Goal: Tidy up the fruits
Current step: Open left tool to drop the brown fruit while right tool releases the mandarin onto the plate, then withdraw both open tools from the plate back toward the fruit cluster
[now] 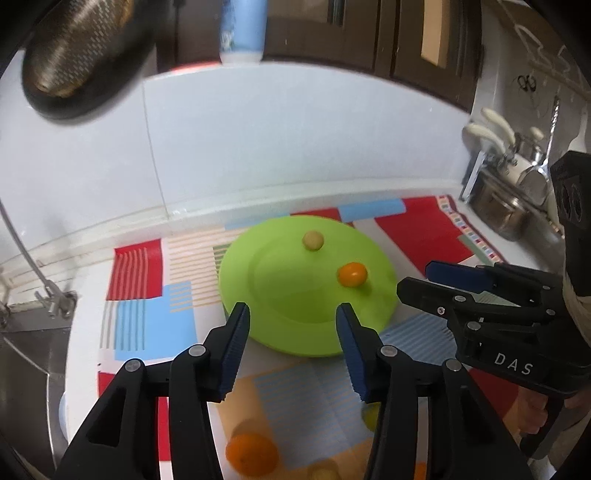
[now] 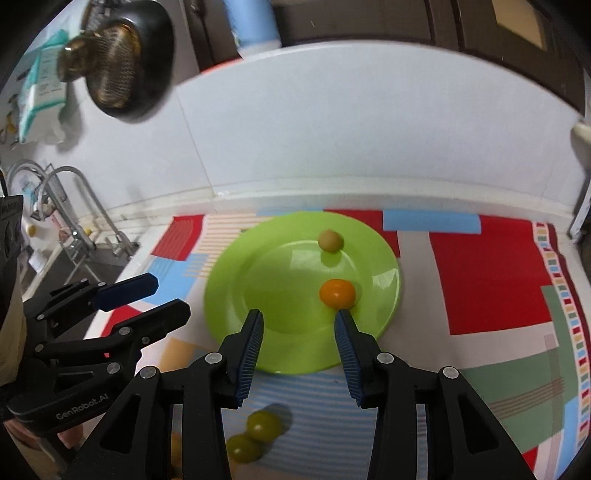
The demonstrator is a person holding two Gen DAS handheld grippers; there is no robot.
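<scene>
A lime green plate [image 1: 280, 317] [image 2: 258, 280] lies on a patterned mat. On it sit a small orange fruit [image 1: 352, 274] [image 2: 337, 293] and a small pale yellow-green fruit [image 1: 313, 240] [image 2: 330, 240]. My left gripper [image 1: 293, 314] is open and empty over the plate's near rim. My right gripper [image 2: 299, 319] is open and empty over the plate, the orange fruit just beyond its right fingertip. On the mat nearer me lie an orange fruit [image 1: 251, 454] and two green fruits [image 2: 264, 426] [image 2: 243, 448]. Each gripper shows in the other's view, the right [image 1: 417, 277] and the left [image 2: 170, 299].
The patterned mat [image 2: 491, 280] covers a white counter against a white tiled wall. A sink with taps [image 2: 74, 221] is at the left. A dark strainer [image 2: 122, 62] and a blue-white bottle [image 1: 242, 29] hang above. A metal pot [image 1: 498, 206] stands at the right.
</scene>
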